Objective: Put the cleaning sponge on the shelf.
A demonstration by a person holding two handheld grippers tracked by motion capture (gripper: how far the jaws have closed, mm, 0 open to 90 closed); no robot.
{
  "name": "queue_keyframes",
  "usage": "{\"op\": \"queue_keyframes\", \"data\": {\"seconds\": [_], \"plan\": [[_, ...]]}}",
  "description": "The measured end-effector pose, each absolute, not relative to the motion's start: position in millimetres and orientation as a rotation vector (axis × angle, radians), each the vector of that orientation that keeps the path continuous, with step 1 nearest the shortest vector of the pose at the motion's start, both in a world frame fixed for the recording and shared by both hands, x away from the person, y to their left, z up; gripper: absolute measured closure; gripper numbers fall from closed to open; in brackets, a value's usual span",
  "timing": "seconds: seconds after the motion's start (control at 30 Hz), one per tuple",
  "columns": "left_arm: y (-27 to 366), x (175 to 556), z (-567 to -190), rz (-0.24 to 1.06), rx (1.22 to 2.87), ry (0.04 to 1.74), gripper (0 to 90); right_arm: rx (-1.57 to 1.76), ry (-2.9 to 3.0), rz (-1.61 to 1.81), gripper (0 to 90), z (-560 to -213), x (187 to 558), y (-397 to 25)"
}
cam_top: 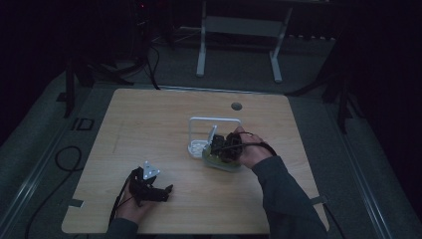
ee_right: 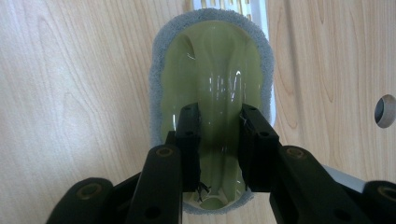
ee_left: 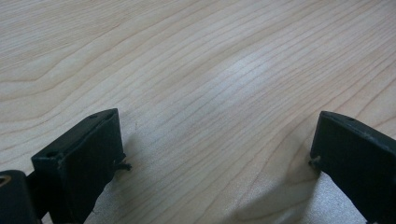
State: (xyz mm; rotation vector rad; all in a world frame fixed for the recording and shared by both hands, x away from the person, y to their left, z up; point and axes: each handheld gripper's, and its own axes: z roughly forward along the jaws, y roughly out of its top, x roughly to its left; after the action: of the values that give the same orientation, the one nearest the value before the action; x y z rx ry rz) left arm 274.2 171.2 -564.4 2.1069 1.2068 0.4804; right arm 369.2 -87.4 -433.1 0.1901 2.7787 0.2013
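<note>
Pale wood table (cam_top: 149,124), dim room. Green brush (ee_right: 210,84), grey pad rim, by rack (cam_top: 199,134); right gripper (ee_right: 218,122) clamps handle ridge. Left gripper (ee_left: 217,140) wide, near front edge.

The scrubber (ee_right: 210,84) had a glossy yellow-green grip and a grey pad; the right claw (ee_right: 218,154) was black, the desk (ee_left: 187,70) pale wood-grained, the rack (cam_top: 215,120) white.

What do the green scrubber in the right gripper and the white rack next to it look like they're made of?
Scrubber: the green handle looks like glossy, slightly see-through moulded plastic, going by its sharp highlights; the grey rim around it looks like fuzzy sponge or felt. The right gripper is closed on the handle's ridge. Rack: smooth white, with a slotted base, probably plastic or coated metal; too dim to say which.
</note>
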Motion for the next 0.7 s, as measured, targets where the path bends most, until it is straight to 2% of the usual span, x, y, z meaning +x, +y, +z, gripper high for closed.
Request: {"op": "queue_keyframes", "data": {"seconds": [0.7], "plan": [[171.2, 274.2, -564.4, 0.481, 2.107, 1.207, 2.5, 0.129, 2.750, 0.203, 71.7, -436.3, 373.5, -83.3]]}}
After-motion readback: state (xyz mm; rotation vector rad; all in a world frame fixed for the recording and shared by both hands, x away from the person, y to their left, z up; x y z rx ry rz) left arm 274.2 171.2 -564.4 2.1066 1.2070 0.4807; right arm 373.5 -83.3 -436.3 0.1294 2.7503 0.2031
